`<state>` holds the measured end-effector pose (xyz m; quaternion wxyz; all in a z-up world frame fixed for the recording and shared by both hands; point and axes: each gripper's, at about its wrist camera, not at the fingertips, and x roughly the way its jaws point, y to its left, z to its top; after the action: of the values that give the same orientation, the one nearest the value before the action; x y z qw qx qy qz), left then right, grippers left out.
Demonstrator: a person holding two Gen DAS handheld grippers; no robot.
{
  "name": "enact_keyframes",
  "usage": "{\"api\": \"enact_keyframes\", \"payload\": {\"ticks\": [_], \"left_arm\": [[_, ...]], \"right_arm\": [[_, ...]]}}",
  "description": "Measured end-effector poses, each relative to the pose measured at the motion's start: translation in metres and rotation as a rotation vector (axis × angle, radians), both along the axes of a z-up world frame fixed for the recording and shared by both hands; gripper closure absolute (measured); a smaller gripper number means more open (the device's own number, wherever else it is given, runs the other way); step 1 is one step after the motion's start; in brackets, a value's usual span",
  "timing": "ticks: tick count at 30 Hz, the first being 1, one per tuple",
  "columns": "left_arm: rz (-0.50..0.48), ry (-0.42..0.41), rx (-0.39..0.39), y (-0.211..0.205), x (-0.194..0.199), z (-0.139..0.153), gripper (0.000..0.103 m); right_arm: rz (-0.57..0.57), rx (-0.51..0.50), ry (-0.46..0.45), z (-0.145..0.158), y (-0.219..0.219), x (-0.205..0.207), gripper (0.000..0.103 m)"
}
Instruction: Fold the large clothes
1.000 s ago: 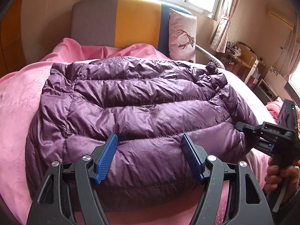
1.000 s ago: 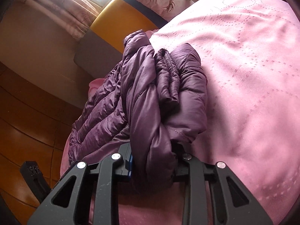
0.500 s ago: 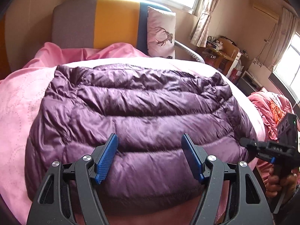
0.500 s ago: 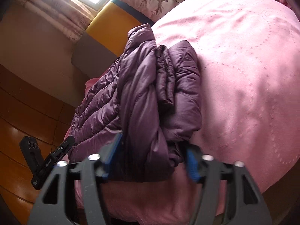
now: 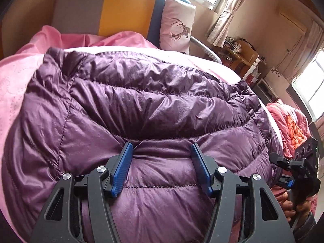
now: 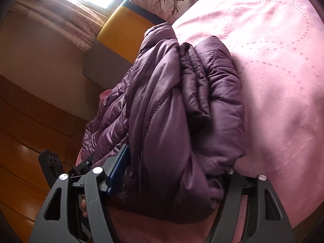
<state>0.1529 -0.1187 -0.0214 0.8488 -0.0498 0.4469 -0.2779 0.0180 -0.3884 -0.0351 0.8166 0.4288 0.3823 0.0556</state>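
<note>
Left tongs (image 5: 162,162): I have them spread wide, both blue pads pressed into the near edge of the jacket (image 5: 141,105), gripping nothing.
Right tongs (image 6: 176,162): I see them straddling the thick bundled end of the jacket (image 6: 172,111); only the left pad shows, so I cannot tell how firmly they grip.
Jacket: purple, quilted, folded flat on the bed cover (image 6: 273,60), near my edge.
Bed cover: pink, stitched in dotted circles.
Beyond: headboard (image 5: 125,10) in grey and yellow, deer pillow (image 5: 176,30) leaning against it.
</note>
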Motion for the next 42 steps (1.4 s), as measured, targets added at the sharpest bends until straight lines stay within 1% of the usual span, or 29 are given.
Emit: {"api": "enact_keyframes", "payload": {"ticks": [3, 6, 9, 12, 13, 16, 19, 21, 22, 24, 26, 28, 30, 31, 32, 33, 34, 35, 36, 38, 40, 41, 42], "left_arm": [[-0.004, 0.007, -0.013, 0.001, -0.003, -0.007, 0.045], [-0.014, 0.03, -0.042, 0.006, -0.002, -0.012, 0.045], [-0.014, 0.062, -0.097, 0.014, -0.002, -0.017, 0.046], [-0.011, 0.09, -0.155, 0.022, -0.001, -0.02, 0.047], [-0.009, 0.097, -0.171, 0.024, -0.002, -0.021, 0.048], [-0.007, 0.112, -0.209, 0.031, -0.003, -0.024, 0.05], [-0.007, 0.116, -0.225, 0.036, -0.005, -0.026, 0.054], [-0.003, 0.127, -0.232, 0.042, -0.006, -0.026, 0.058], [0.001, 0.137, -0.242, 0.047, -0.008, -0.023, 0.058], [0.005, 0.139, -0.255, 0.062, -0.016, -0.013, 0.058], [-0.002, 0.11, -0.28, 0.09, -0.033, 0.0, 0.057], [0.03, 0.083, -0.289, 0.122, -0.046, 0.008, 0.05], [0.084, 0.052, -0.322, 0.158, -0.054, 0.017, 0.05], [0.126, 0.035, -0.348, 0.181, -0.056, 0.023, 0.048], [0.148, 0.022, -0.365, 0.192, -0.057, 0.027, 0.045], [0.18, -0.003, -0.416, 0.213, -0.058, 0.037, 0.04], [0.184, -0.013, -0.452, 0.223, -0.057, 0.042, 0.035], [0.179, -0.026, -0.5, 0.234, -0.055, 0.05, 0.034], [0.169, -0.037, -0.522, 0.238, -0.052, 0.056, 0.033], [0.121, -0.054, -0.512, 0.233, -0.041, 0.07, 0.027], [0.091, -0.068, -0.456, 0.219, -0.031, 0.078, 0.023], [0.069, -0.064, -0.421, 0.209, -0.023, 0.081, 0.021], [0.048, -0.049, -0.399, 0.197, -0.013, 0.084, 0.017]], "right_arm": [[0.02, -0.065, -0.021, 0.018, 0.012, 0.004, 0.061], [0.064, -0.143, -0.063, 0.048, 0.029, 0.01, 0.068], [0.131, -0.231, -0.133, 0.083, 0.055, 0.016, 0.069], [0.222, -0.302, -0.202, 0.114, 0.093, 0.033, 0.07], [0.258, -0.324, -0.219, 0.122, 0.109, 0.04, 0.07], [0.36, -0.384, -0.24, 0.132, 0.158, 0.06, 0.069], [0.446, -0.471, -0.222, 0.13, 0.206, 0.079, 0.07], [0.493, -0.519, -0.203, 0.124, 0.23, 0.087, 0.07], [0.514, -0.546, -0.196, 0.122, 0.239, 0.089, 0.07], [0.553, -0.609, -0.185, 0.118, 0.257, 0.09, 0.07], [0.591, -0.693, -0.186, 0.114, 0.277, 0.093, 0.07], [0.622, -0.766, -0.194, 0.108, 0.295, 0.091, 0.069], [0.648, -0.852, -0.203, 0.098, 0.311, 0.084, 0.068], [0.658, -0.896, -0.209, 0.093, 0.32, 0.082, 0.068], [0.671, -0.953, -0.22, 0.087, 0.331, 0.078, 0.067], [0.68, -0.999, -0.235, 0.081, 0.339, 0.075, 0.065], [0.692, -1.055, -0.256, 0.075, 0.348, 0.075, 0.063], [0.704, -1.105, -0.274, 0.067, 0.355, 0.069, 0.062], [0.714, -1.145, -0.289, 0.061, 0.359, 0.062, 0.061], [0.741, -1.189, -0.329, 0.053, 0.368, 0.051, 0.058], [0.759, -1.212, -0.359, 0.045, 0.365, 0.044, 0.058], [0.762, -1.216, -0.366, 0.042, 0.366, 0.041, 0.058], [0.762, -1.217, -0.372, 0.04, 0.365, 0.04, 0.058]]}}
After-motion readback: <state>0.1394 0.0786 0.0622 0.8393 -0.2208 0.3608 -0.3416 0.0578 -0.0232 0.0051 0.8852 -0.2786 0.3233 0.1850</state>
